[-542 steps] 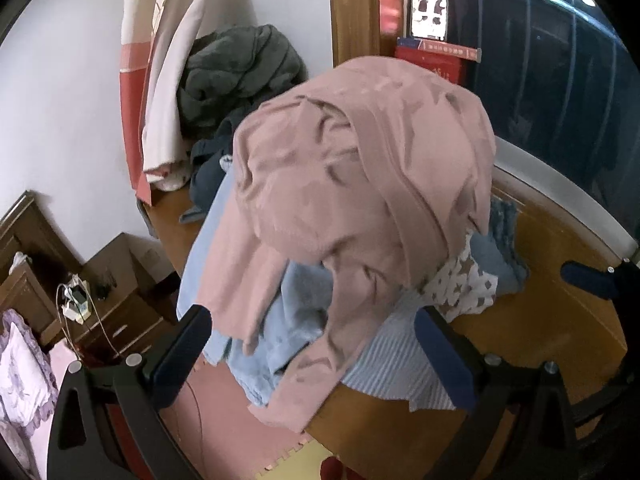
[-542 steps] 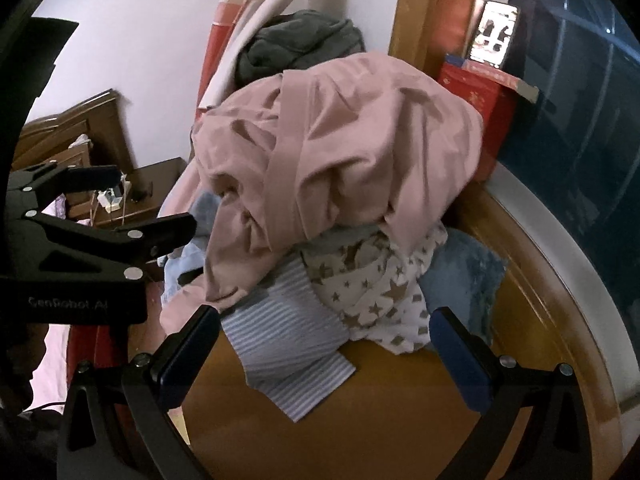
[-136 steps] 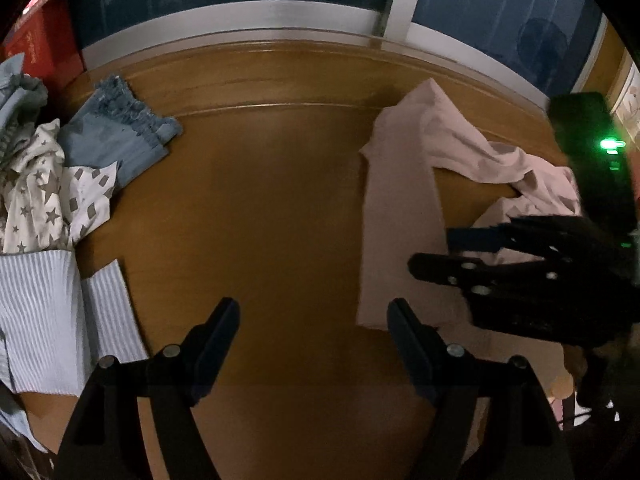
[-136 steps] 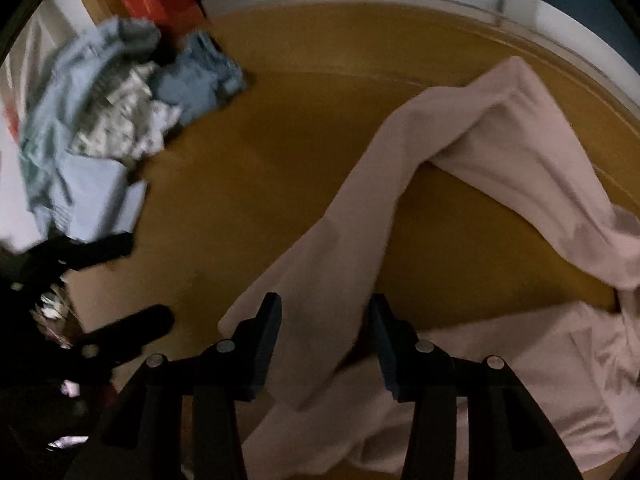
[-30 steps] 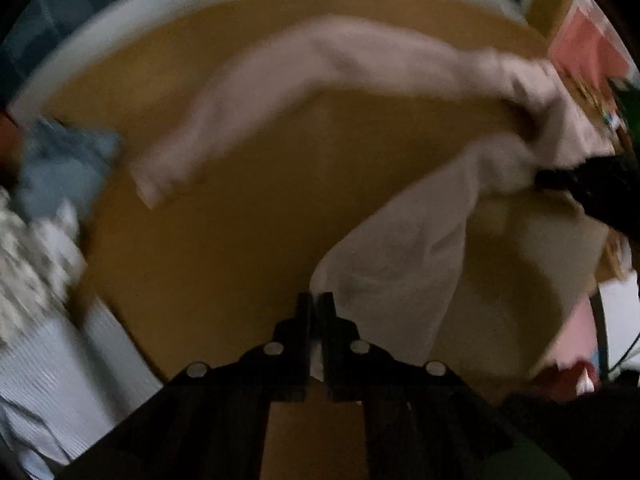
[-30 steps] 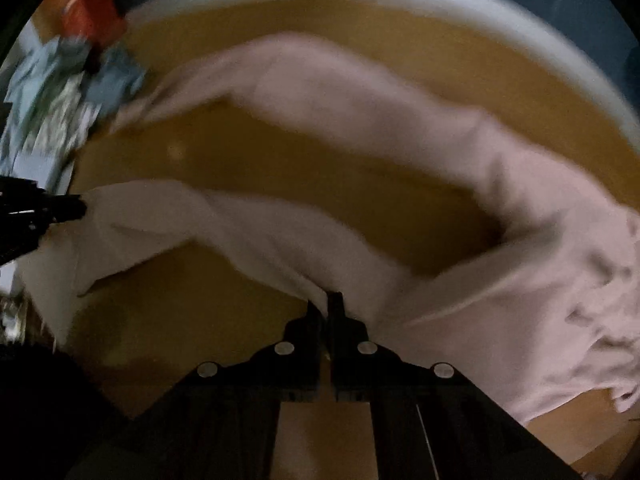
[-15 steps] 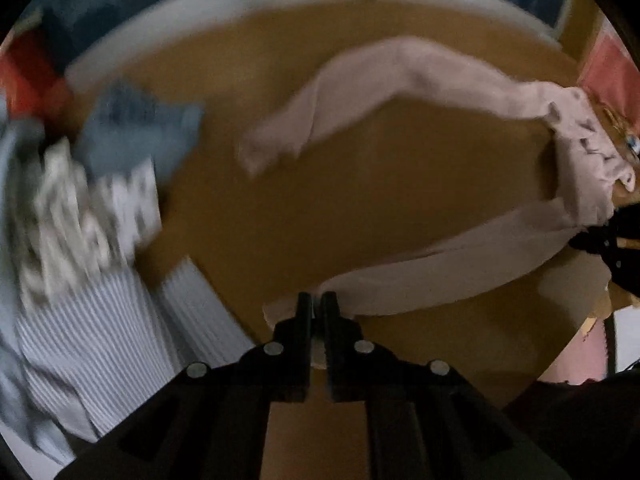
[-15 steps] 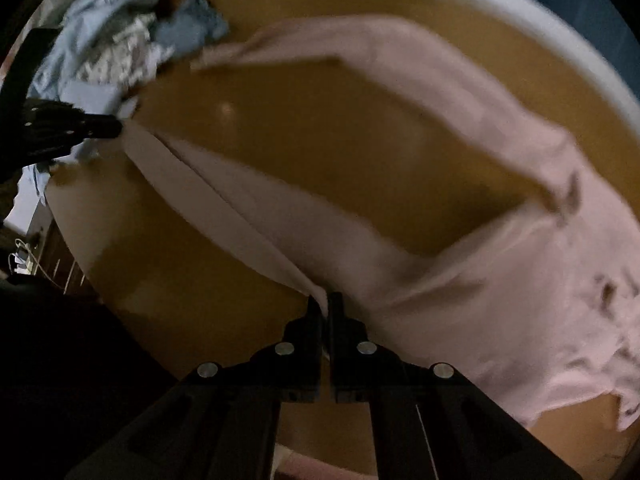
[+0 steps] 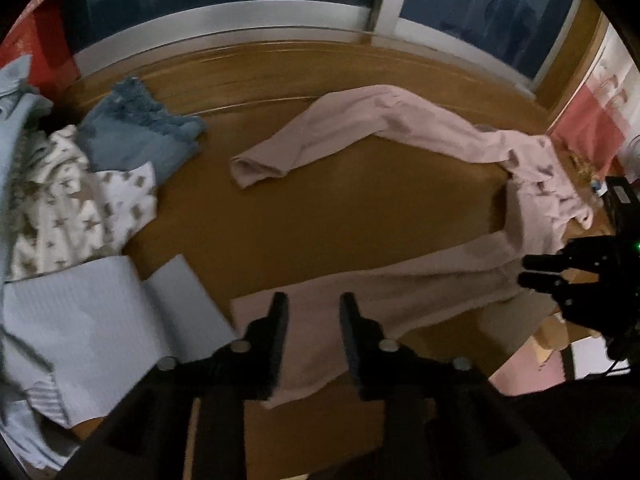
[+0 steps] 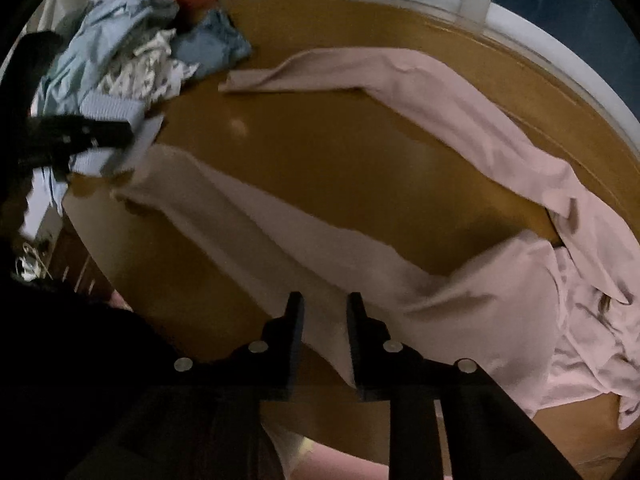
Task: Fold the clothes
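Note:
Pink trousers [image 9: 400, 120] lie spread on the round wooden table [image 9: 320, 220], their two legs apart in a V. The near leg's cuff end lies flat between the fingers of my left gripper [image 9: 311, 308], whose jaws are opening; the pads stand off the cloth. My right gripper [image 10: 325, 306] is opening too, with the upper part of that same leg of the trousers [image 10: 460, 120] lying loose between its fingers. The right gripper [image 9: 532, 270] also shows at the right of the left wrist view. The waist is bunched at the right.
A pile of other clothes sits at the table's left: a star-patterned cloth [image 9: 72, 208], a denim piece [image 9: 140, 132] and a pale striped garment [image 9: 100, 320]. A window frame [image 9: 240, 20] runs behind the table. The table's curved edge [image 10: 100, 260] drops off close to both grippers.
Both grippers were shut on the near trouser leg and drew it out along the table; now both have let go and the leg lies flat.

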Available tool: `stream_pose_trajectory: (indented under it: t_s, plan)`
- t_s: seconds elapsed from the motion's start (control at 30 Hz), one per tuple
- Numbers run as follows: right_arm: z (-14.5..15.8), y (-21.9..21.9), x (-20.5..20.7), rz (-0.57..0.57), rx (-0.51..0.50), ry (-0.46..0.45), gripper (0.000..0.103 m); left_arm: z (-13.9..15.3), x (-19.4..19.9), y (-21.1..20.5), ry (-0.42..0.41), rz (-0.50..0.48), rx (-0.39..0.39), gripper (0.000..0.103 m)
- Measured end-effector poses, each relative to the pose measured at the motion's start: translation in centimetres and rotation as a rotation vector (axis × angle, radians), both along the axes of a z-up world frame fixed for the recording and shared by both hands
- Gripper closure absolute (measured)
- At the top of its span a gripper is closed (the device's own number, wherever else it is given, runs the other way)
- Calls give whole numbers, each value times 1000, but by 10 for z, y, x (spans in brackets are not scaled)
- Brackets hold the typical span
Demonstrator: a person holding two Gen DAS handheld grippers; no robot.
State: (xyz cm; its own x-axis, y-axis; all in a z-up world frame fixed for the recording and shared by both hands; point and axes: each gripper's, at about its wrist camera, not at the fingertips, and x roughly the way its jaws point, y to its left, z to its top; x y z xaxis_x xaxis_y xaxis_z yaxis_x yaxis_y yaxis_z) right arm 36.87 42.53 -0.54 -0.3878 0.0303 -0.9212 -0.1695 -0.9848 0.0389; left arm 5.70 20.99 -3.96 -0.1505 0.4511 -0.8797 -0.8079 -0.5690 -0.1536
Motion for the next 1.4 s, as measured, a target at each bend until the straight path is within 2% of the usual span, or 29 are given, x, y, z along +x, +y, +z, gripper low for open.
stream_pose_trajectory:
  t_s: [0.2, 0.43, 0.57, 0.63, 0.77, 0.93, 1.07, 1.17, 1.27, 1.33, 1.4]
  plan:
    - [-4, 5, 4, -62, -21, -14, 80, -14, 8, 11, -43, -56, -3, 78]
    - [-23, 11, 2, -119, -51, -36, 79, -38, 13, 16, -114, -134, -21, 78]
    - [-33, 14, 1, -149, -63, -19, 76, -53, 13, 16, -106, -142, -55, 78]
    - [-33, 14, 0, -153, -59, -19, 76, -52, 12, 14, -95, -143, -40, 74]
    - [-31, 12, -2, -155, -36, -19, 76, -50, 11, 12, -82, -133, -49, 74]
    - [-20, 10, -4, -135, -74, 31, 76, -42, 9, 7, -83, -131, -11, 74]
    - [-25, 3, -12, -91, -95, 23, 76, -37, 11, 11, -98, -173, 12, 74]
    - [-33, 1, -22, -72, -90, -6, 76, -39, 15, 19, -83, -210, -5, 74]
    - [-34, 8, -38, -67, -66, 7, 76, -51, 20, 29, -67, -215, -54, 73]
    - [-35, 18, -53, -98, -77, 24, 76, -53, 22, 31, -38, -243, -60, 65]
    - [-36, 29, -67, -153, -114, 53, 76, -55, 31, 33, 26, -289, -88, 60]
